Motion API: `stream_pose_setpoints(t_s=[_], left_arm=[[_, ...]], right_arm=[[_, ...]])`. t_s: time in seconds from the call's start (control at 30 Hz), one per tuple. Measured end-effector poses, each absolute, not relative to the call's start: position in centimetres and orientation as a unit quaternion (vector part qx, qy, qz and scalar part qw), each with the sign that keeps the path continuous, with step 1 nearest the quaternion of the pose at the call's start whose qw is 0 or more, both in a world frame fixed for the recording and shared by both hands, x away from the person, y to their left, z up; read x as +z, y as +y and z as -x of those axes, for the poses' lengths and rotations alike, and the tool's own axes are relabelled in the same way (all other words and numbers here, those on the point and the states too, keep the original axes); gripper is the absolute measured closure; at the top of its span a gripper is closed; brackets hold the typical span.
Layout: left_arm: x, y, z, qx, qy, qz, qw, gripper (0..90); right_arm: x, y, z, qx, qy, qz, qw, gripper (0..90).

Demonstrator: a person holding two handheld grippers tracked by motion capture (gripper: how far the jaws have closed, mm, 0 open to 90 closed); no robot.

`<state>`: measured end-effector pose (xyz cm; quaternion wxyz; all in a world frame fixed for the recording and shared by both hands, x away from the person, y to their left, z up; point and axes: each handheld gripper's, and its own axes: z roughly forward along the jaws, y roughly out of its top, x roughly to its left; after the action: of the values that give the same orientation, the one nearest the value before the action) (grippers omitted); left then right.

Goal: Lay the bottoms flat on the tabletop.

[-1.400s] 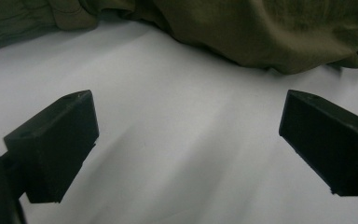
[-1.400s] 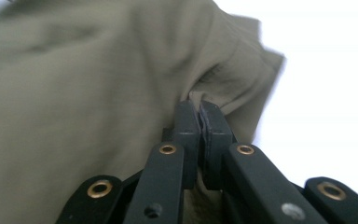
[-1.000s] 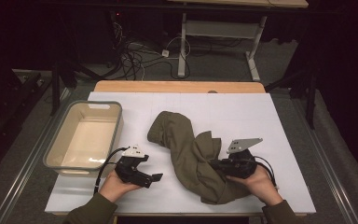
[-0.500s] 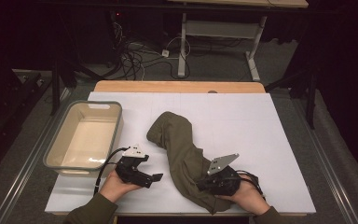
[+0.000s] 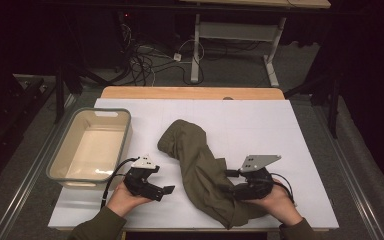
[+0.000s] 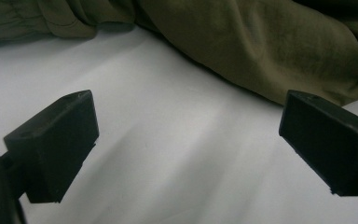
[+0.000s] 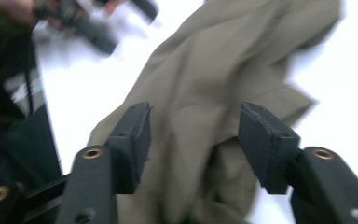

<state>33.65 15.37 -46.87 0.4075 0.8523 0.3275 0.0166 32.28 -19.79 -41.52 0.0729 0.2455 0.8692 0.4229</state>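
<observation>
The crumpled olive-green cloth garment [image 5: 200, 170] lay in a long diagonal heap across the middle of the white counter [image 5: 300, 150], one end bunched toward the far side, the other hanging near the front edge by the right hand. Right claw [image 5: 230, 186] sat right at the cloth's near-right edge w/ its jaws partway apart; they had just been opening. Fabric lay between and under them, but the pads weren't pressing on it, so nothing was gripped. Left claw [image 5: 167, 190] rested on bare counter just beside the cloth's left edge, jaws wide apart, holding nothing.

IMO the step was re-gripping to spread or fold the thing. To do that well: go for a single layer at a real hem or corner, not a wad of folds, and keep the jaws low so the bottom one slides under the fabric. Bring the left in on the opposite edge before lifting, otherwise it just drags as a lump.

Views differed a lot, btw. The high view gave the full layout plus the empty beige plastic tub [image 5: 91, 148] at the left, well apart from the cloth. The left gripper view showed the clear strip of counter between pads [image 6: 56, 140] and cloth. The right gripper view, blurry, showed folds between its jaws.
</observation>
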Motion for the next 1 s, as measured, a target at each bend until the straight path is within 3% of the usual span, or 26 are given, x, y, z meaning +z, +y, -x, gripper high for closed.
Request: stream_pose_setpoints(t_s=[0.2,0.4,0.73,1.0], left_arm=[[-46.9,15.2,-33.7,0.017,0.328,-0.853,0.406,4.7],[-46.9,15.2,-33.7,0.016,0.328,-0.853,0.406,4.7],[-46.9,15.3,-33.7,0.015,0.328,-0.853,0.405,4.7],[-46.9,15.3,-33.7,0.015,0.326,-0.854,0.405,4.7]], right_arm=[[-39.6,-21.1,-34.4,0.449,0.842,-0.284,0.097,35.0],[-39.5,-19.8,-38.2,0.443,0.838,-0.303,0.100,34.6],[-42.8,-16.4,-43.8,0.425,0.832,-0.352,0.049,33.4],[-45.3,-12.5,-44.2,0.378,0.862,-0.336,0.023,25.5]])
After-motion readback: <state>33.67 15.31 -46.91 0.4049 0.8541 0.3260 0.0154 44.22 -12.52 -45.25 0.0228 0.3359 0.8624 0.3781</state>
